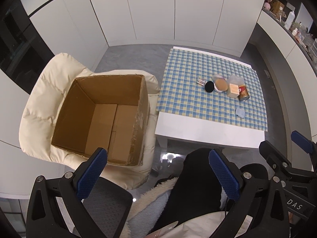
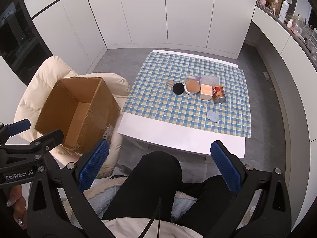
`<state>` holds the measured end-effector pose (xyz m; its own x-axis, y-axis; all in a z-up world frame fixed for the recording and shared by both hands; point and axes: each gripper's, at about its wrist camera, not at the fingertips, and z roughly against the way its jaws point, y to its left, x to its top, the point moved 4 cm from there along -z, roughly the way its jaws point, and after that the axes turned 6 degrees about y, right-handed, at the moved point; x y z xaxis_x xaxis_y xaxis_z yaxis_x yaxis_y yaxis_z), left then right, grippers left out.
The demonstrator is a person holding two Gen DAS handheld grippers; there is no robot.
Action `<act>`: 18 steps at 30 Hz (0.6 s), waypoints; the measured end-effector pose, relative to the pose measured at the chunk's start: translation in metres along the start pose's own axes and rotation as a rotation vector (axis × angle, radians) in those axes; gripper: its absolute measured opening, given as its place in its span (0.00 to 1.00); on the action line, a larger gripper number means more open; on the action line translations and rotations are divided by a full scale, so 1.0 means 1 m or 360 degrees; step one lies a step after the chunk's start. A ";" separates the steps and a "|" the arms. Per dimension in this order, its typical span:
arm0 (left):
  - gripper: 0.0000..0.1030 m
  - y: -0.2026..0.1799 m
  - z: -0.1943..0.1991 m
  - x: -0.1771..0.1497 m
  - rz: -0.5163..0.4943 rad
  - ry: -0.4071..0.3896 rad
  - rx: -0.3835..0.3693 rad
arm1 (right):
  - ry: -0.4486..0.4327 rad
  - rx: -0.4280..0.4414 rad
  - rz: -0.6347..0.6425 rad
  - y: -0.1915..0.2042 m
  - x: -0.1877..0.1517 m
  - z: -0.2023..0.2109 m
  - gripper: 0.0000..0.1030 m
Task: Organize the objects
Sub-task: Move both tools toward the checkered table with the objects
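A small cluster lies on the blue-checked cloth (image 2: 178, 107) of the white table (image 2: 178, 136): a black round puff (image 2: 178, 88), a tan puff on a white compact (image 2: 192, 86), a peach carton (image 2: 206, 91), a red-and-gold can (image 2: 219, 94) on its side, a clear lidded container (image 2: 210, 78), small tubes (image 2: 170, 82) and a pale blue piece (image 2: 212, 116). An empty cardboard box (image 1: 99, 115) stands open on a cream cushioned chair (image 1: 39, 99). My left gripper (image 1: 156, 158) and right gripper (image 2: 159, 154) hang open and empty over a person's lap, short of the table.
The person's legs in black trousers (image 2: 154, 178) sit under both grippers, with a fleecy blue garment (image 2: 184, 204) around them. White cupboard doors (image 2: 148, 19) close off the back. A crowded counter (image 2: 293, 23) runs along the right. Grey floor (image 2: 267, 99) surrounds the table.
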<state>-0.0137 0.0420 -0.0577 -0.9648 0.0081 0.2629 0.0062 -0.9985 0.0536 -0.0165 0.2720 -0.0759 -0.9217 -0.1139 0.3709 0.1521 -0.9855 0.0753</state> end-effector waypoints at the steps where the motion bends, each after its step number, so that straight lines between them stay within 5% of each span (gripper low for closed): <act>1: 0.99 -0.002 -0.002 0.001 -0.0001 0.0006 -0.0001 | 0.0003 -0.0003 0.0000 -0.001 0.000 -0.001 1.00; 18: 0.99 -0.036 -0.021 0.017 -0.0027 -0.0001 0.0001 | 0.0028 -0.0027 -0.0041 -0.033 0.009 -0.020 1.00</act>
<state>-0.0360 0.0772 -0.0752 -0.9646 0.0252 0.2625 -0.0100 -0.9982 0.0589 -0.0369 0.3005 -0.0940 -0.9313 -0.0908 0.3526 0.1225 -0.9901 0.0684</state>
